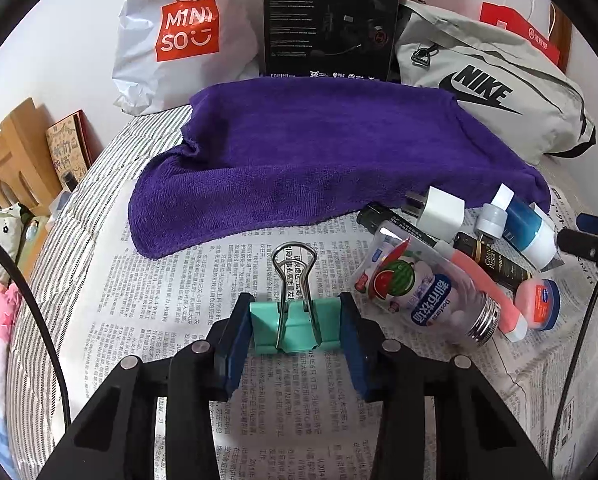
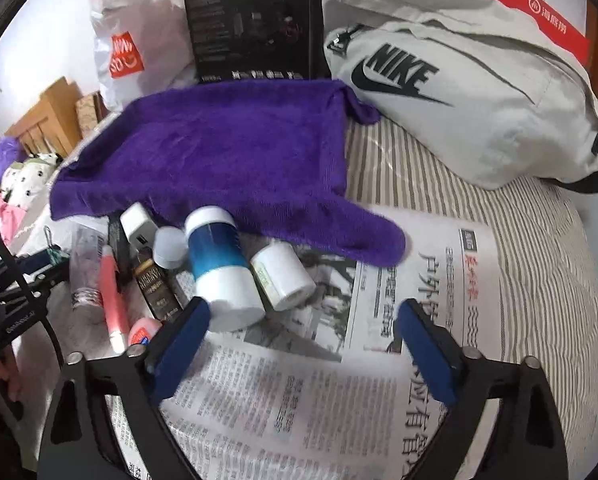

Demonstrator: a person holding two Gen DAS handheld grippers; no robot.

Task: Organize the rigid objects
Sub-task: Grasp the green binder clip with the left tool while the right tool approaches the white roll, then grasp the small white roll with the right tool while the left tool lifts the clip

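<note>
One green binder clip (image 1: pixel 295 326) sat pinched between the left tool's (image 1: pixel 295 332) blue pads, above the newspaper (image 1: pixel 203 280); carrying it level toward the purple towel (image 1: pixel 319 148) would likely suit. Beside the blue-and-white bottle (image 2: pixel 219 268), the right tool (image 2: pixel 303 344) gaped wide, holding nothing.

binder clip (image 1: pixel 295 326): mint green, wire handles up | clamped over newspaper | clutter pile (image 1: pixel 455 256) right

The white plastic shopping bag (image 1: pixel 171 36) bore an orange "MINISO" patch. The black cardboard box (image 1: pixel 331 20) read "HECATE" and "EDIFIER". The grey fabric waist bag (image 2: pixel 459 92) showed black "NIKE" lettering.
</note>
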